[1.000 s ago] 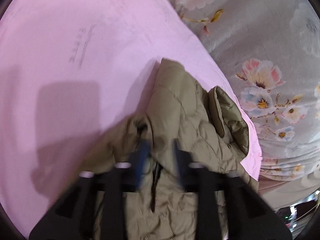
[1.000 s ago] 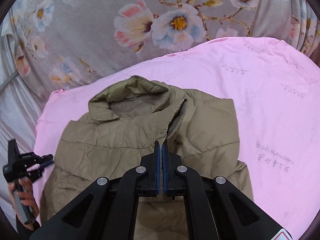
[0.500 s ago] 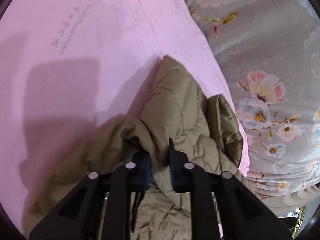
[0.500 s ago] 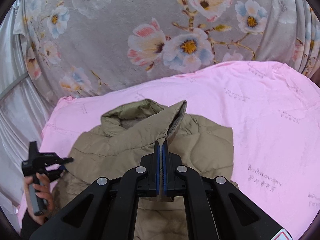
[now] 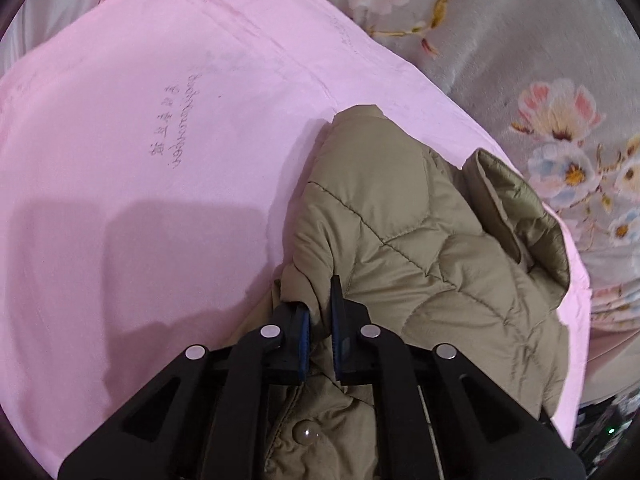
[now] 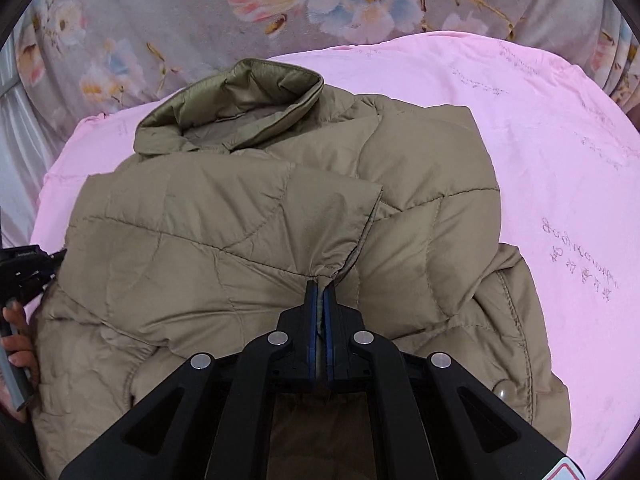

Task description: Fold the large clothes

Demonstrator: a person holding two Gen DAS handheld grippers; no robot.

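Nearest in the left wrist view: left gripper (image 5: 319, 312), fingers just drawn in to a narrow gap, w/ a bunched fold of the jacket (image 5: 420, 248) pinched between the blue pads. A snap button (image 5: 306, 433) sits on the placket just below the fingers, so the grip looks to be at the front opening edge.

Right wrist view: right gripper (image 6: 320, 300) is clamped tight on a thin edge of the jacket (image 6: 248, 240), where one front panel laps over the other. Panel fans out from the fingers toward the collar (image 6: 240, 96).

Jacket lies on the pink sheet (image 6: 560, 140) of the bed, collar at the far end, hem nearest the grippers; long axis runs straight away from the right fingers. Bulk of the jacket is ahead and to both sides of the right gripper; from the left gripper it lies ahead and to the right, bare sheet to the jacket's left.

At the jacket's left edge in the right view, a hand (image 6: 18, 344) on the other gripper's handle.

Beyond the collar: grey flowered blanket (image 6: 180, 20).

Judgement: both hold front edges, so a lengthwise fold toward the collar seems next; right is more central.
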